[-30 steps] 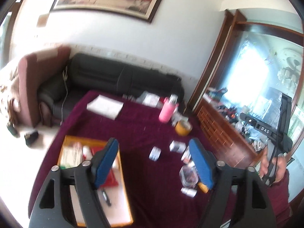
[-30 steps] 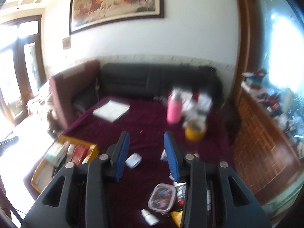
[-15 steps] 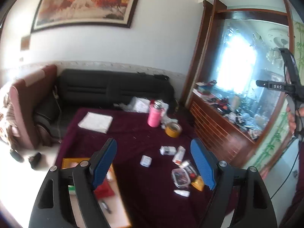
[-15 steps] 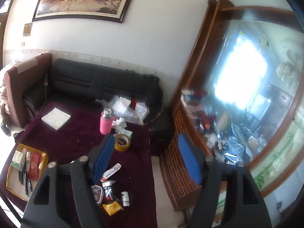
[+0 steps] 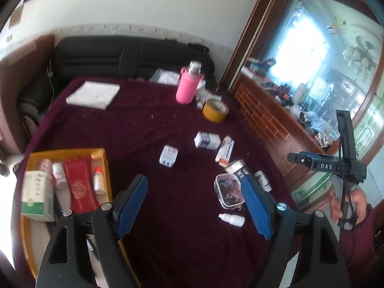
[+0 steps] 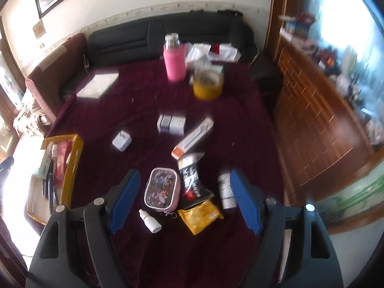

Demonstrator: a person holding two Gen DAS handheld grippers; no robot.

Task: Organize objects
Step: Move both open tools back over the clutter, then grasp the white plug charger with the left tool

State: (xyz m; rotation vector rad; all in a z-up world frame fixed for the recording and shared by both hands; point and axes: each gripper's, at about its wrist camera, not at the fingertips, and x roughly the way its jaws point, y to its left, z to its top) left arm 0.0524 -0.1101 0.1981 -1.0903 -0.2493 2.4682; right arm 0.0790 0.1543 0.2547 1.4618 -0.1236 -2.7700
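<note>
Small items lie loose on a maroon tablecloth (image 5: 144,124): a white charger plug (image 5: 168,159), a small box (image 5: 207,140), an orange-tipped tube box (image 6: 193,137), a pink clear pouch (image 6: 162,188), a black sachet (image 6: 192,180), a yellow packet (image 6: 201,216), a white dropper bottle (image 6: 150,221) and a small jar (image 6: 225,190). A yellow tray (image 5: 103,158) at the left holds boxes, bottles and a red packet (image 5: 80,184). My left gripper (image 5: 194,204) is open and empty above the table. My right gripper (image 6: 183,204) is open and empty above the pouch and sachet.
A pink bottle (image 5: 188,85), a yellow tape roll (image 5: 215,111) and a white pad (image 5: 93,95) sit at the far side. A black sofa (image 5: 120,55) stands behind, a wooden cabinet (image 5: 268,122) at the right. The right gripper's handle and hand (image 5: 345,199) show at the right.
Both grippers have tilted down from the room towards the table and come closer to the items. The right gripper's view has swung back left over the pouch cluster.
</note>
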